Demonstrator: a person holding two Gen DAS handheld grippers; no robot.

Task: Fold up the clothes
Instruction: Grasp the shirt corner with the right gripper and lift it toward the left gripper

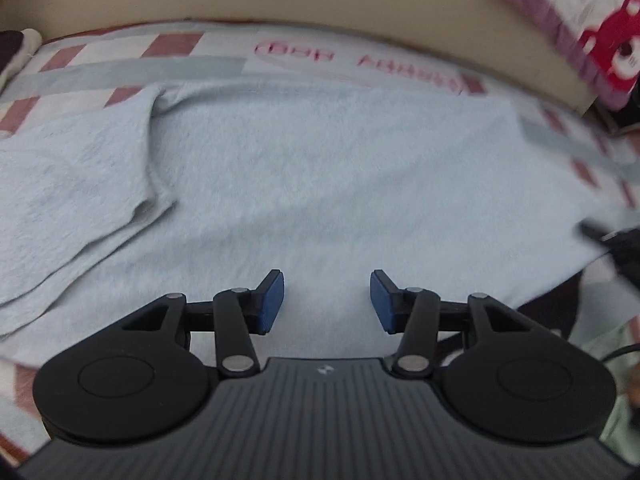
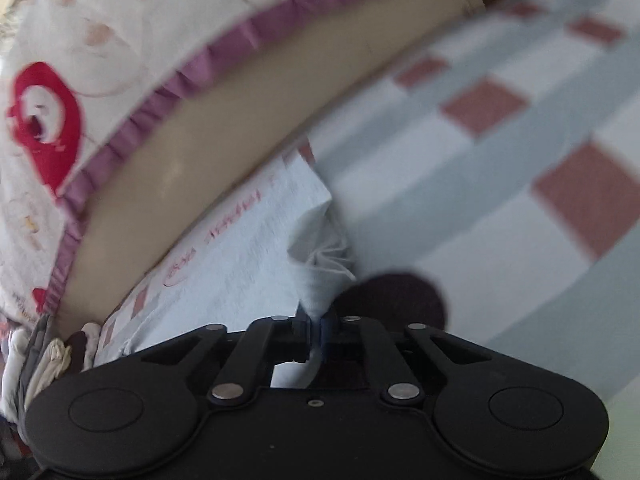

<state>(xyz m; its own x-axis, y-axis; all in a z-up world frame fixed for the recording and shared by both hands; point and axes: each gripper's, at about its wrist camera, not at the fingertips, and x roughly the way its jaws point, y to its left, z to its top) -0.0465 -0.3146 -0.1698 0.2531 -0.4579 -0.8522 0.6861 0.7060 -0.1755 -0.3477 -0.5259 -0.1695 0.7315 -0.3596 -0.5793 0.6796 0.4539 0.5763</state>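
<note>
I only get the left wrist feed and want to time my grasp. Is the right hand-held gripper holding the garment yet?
Observer: Yes. The right hand-held gripper is shut on a bunched corner of the pale blue garment.
Operator: Is that corner flat on the bed?
Observer: No, it is pulled up off the checked bedsheet.
Operator: What lies ahead of it?
Observer: A beige headboard, with a pillow with a purple frill leaning over it.
</note>
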